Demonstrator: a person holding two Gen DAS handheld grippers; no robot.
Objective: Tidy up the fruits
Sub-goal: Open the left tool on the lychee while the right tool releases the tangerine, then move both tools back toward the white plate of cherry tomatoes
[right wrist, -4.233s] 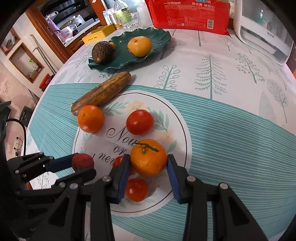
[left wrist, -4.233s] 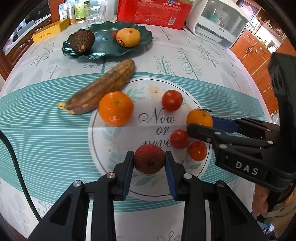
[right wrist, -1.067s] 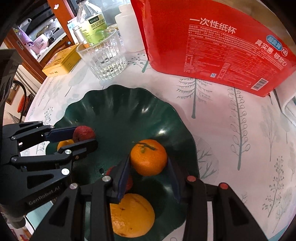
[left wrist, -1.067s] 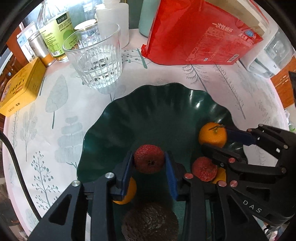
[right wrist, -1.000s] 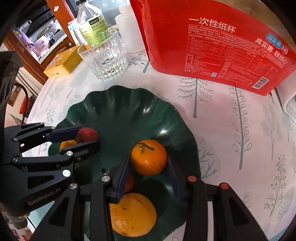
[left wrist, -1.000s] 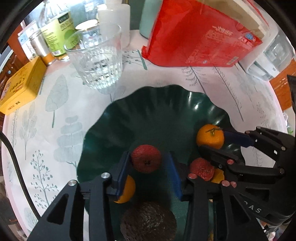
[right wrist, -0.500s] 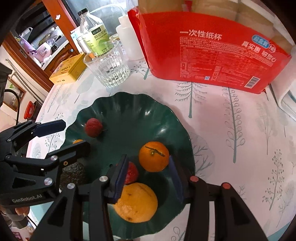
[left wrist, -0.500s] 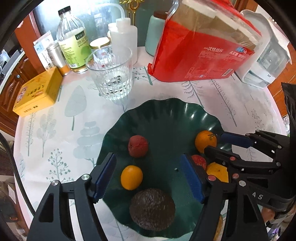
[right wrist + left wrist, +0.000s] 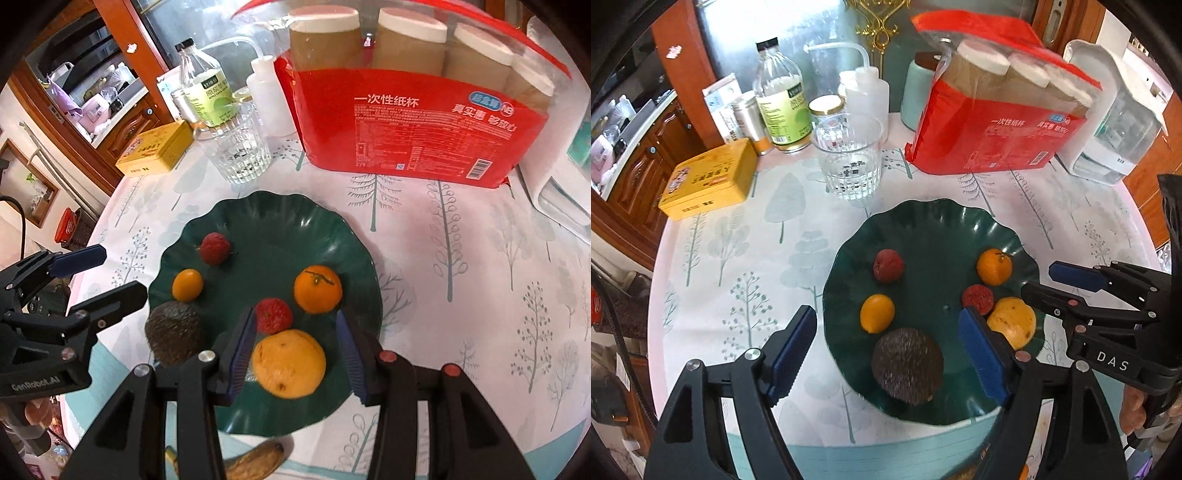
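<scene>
A dark green wavy plate (image 9: 934, 225) (image 9: 266, 210) holds a dark red lychee (image 9: 888, 266) (image 9: 215, 248), a small tangerine (image 9: 994, 266) (image 9: 317, 288), a second lychee (image 9: 977, 300) (image 9: 273, 315), a small yellow fruit (image 9: 877, 313) (image 9: 187, 284), a large yellow-orange fruit (image 9: 1012, 322) (image 9: 289, 363) and a brown avocado (image 9: 907, 365) (image 9: 173, 331). My left gripper (image 9: 886, 354) is open and empty above the plate's near side. My right gripper (image 9: 295, 350) is open and empty above the large yellow-orange fruit. Each gripper also shows in the other's view (image 9: 1060, 284) (image 9: 99, 273).
A glass (image 9: 849, 158) (image 9: 242, 146), a yellow tin (image 9: 709, 181) (image 9: 155, 153), bottles (image 9: 781, 107) and a red bag of paper cups (image 9: 993, 129) (image 9: 410, 125) stand behind the plate. A white appliance (image 9: 1115, 125) is at the right. A brown banana (image 9: 255, 463) lies near the plate's front.
Both grippers have opened, released the lychee and the tangerine onto the plate, and drawn back and up. The fruits now rest on the plate.
</scene>
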